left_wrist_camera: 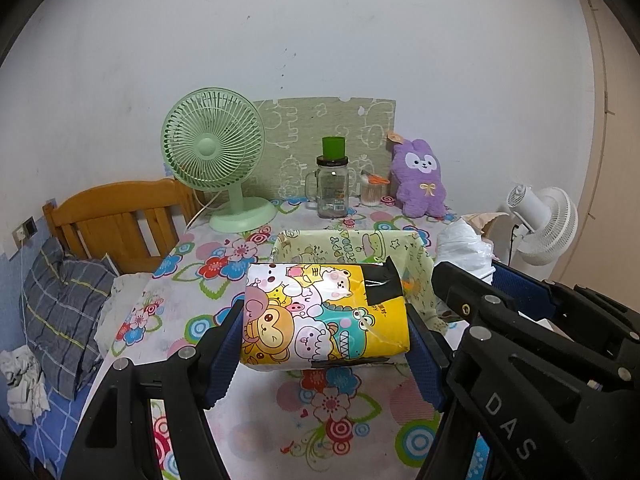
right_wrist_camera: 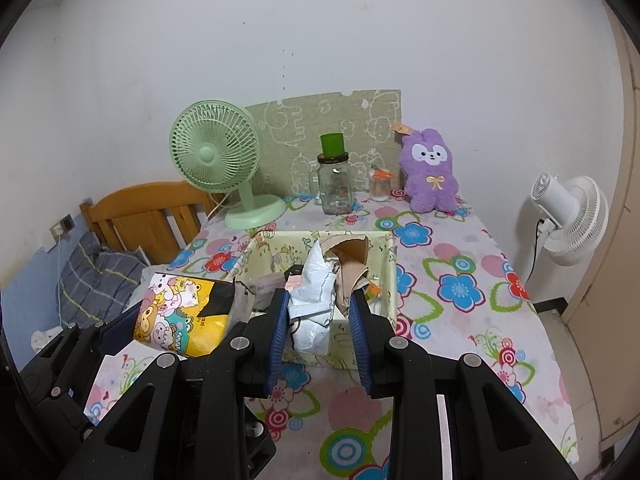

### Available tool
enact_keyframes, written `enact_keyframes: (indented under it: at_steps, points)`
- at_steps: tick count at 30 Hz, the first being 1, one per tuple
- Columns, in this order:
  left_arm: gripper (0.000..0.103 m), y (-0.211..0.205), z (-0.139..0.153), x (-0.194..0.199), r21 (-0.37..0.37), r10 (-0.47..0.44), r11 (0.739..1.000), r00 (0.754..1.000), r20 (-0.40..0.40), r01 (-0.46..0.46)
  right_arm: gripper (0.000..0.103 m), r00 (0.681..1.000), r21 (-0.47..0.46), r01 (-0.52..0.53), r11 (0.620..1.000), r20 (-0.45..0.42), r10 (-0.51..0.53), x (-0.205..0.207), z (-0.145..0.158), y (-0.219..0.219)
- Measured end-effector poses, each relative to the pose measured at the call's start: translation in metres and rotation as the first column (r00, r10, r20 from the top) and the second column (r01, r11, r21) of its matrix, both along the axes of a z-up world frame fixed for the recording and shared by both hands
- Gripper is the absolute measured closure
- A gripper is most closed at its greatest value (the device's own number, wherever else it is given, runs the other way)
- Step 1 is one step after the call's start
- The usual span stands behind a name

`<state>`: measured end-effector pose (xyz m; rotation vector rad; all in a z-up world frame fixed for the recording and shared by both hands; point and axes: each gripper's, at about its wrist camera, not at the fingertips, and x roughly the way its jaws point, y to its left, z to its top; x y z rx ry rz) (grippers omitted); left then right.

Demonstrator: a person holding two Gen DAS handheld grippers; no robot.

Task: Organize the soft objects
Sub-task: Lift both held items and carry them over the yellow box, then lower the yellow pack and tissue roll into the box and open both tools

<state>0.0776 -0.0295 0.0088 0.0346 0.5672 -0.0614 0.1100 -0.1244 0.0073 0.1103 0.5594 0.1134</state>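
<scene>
Mid-carry, by the look of it, both loads lifted over the near half of the flowered table (right_wrist_camera: 460, 280), close to the fabric bin (right_wrist_camera: 388, 264) sitting at the table's middle.

Left gripper (left_wrist_camera: 324, 332) clamped across the cartoon-printed tissue pack (left_wrist_camera: 324, 312), blue pads pressing on its two short sides, pack held clear of the cloth just before the bin's near wall. Right gripper (right_wrist_camera: 320, 312) closed on a bundle of soft stuff (right_wrist_camera: 316, 300), white crumpled plastic with beige fabric bunched behind it, hanging over the bin's near rim. Bin already partly filled, contents hard to make out.

Probably the placing step: both items on their way into the bin. Next move likely calls for bringing each load over the opening in turn, lowering until it settles inside, then easing the pads apart. Room inside looks tight, so the pack may need to go in flat beside the bundle.

Purple plush rabbit (right_wrist_camera: 430, 172) upright at the far edge, right of the glass jar (right_wrist_camera: 335, 188), not yet gathered.
</scene>
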Motion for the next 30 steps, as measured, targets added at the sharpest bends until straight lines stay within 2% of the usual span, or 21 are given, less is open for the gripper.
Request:
enact_keyframes:
  at_steps: [16,30]
  points:
    - [0.028,-0.001,-0.007,0.048,0.004,0.013,1.000,1.000,-0.005,-0.013,0.070,1.000,-0.014,0.001,1.000,-0.011,-0.002,0.054,-0.005,-0.001]
    - [0.028,-0.005,-0.026,0.090,-0.010,0.025,1.000,0.999,-0.024,-0.025,0.070,1.000,-0.016,-0.005,1.000,-0.028,0.005,0.102,-0.024,-0.007]
